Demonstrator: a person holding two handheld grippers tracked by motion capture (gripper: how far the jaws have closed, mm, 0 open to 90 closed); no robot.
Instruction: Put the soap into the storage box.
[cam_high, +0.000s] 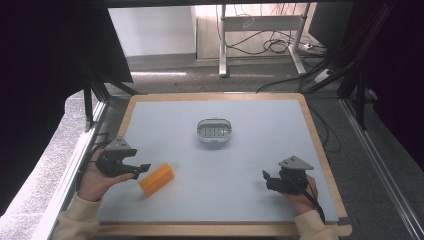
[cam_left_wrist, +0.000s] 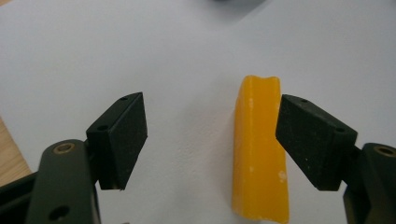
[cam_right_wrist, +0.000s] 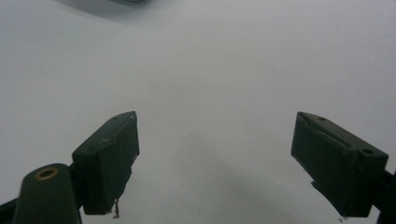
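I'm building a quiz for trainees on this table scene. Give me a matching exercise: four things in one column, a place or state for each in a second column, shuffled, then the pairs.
Things:
1. orange block
2. soap dish
3. left gripper
4. right gripper

Places or states:
A. jaws open over bare white mat
B. middle of the mat, farther from the person
C. lies flat between open jaws, close to one pad
D. jaws open around a block, near the mat's left edge

Pairs: 1-C, 2-B, 3-D, 4-A

No text, label, brand, number or sign can be read anywhere: nothing legible on the things in front of the grippers or beside them.
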